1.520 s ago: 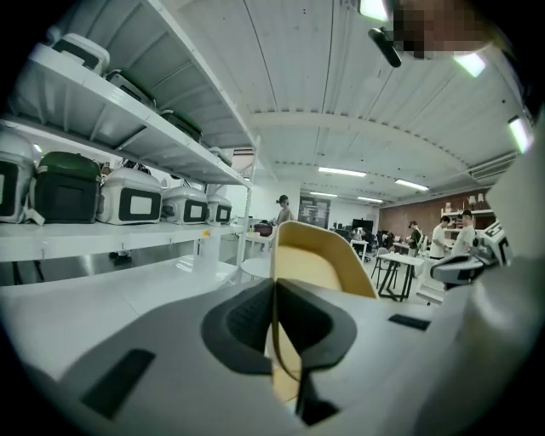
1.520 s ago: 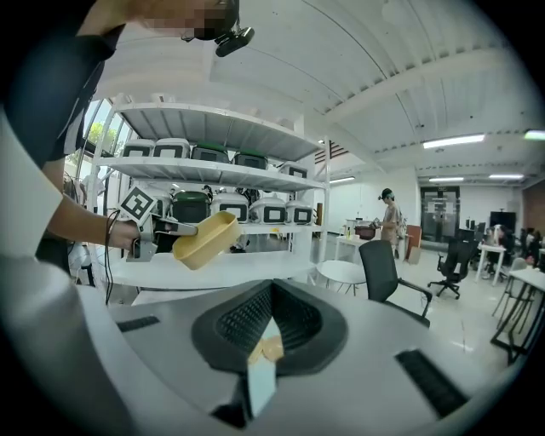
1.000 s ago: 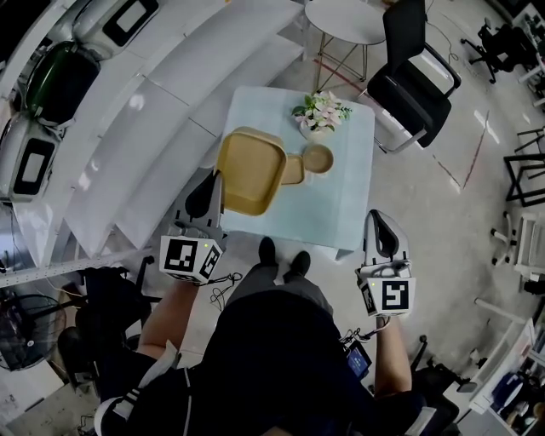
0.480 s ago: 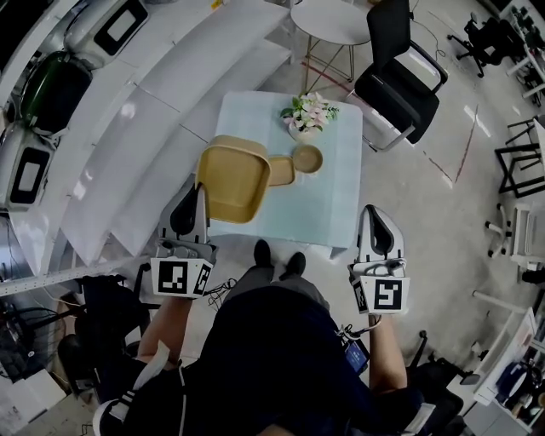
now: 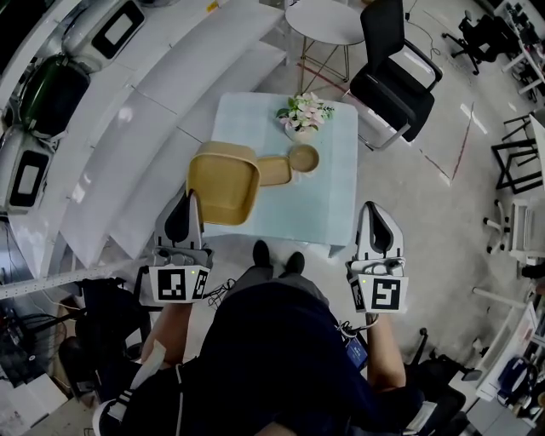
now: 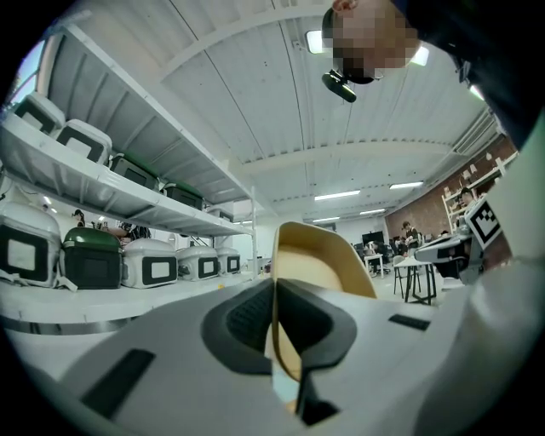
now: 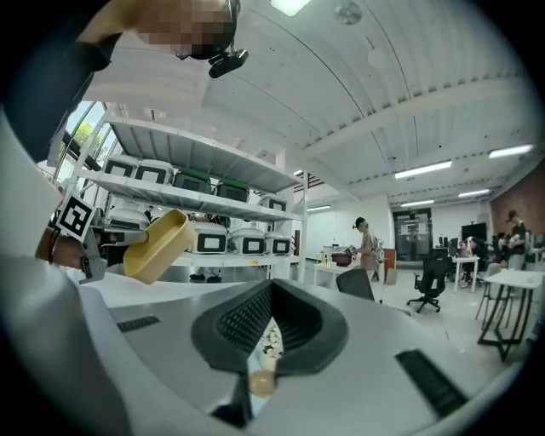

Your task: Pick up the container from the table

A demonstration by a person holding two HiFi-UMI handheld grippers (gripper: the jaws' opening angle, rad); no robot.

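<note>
The tan rectangular container (image 5: 223,181) hangs tilted above the left edge of the pale blue table (image 5: 332,196). My left gripper (image 5: 189,203) is shut on its near rim. In the left gripper view the rim (image 6: 319,264) runs straight between the closed jaws of that gripper (image 6: 274,289). The right gripper view shows the container (image 7: 157,247) in the air at the left. My right gripper (image 5: 377,215) hovers off the table's near right corner, jaws together and empty (image 7: 271,294).
On the table stand a pot of flowers (image 5: 304,115), a small round tan bowl (image 5: 304,157) and a flat tan piece (image 5: 274,170). A black chair (image 5: 392,77) and a round white table (image 5: 328,17) stand beyond. White shelving (image 5: 128,111) with boxes runs along the left.
The left gripper has carried the container up and to the left, past the table's left edge. The right gripper has risen a little, still shut and empty.
</note>
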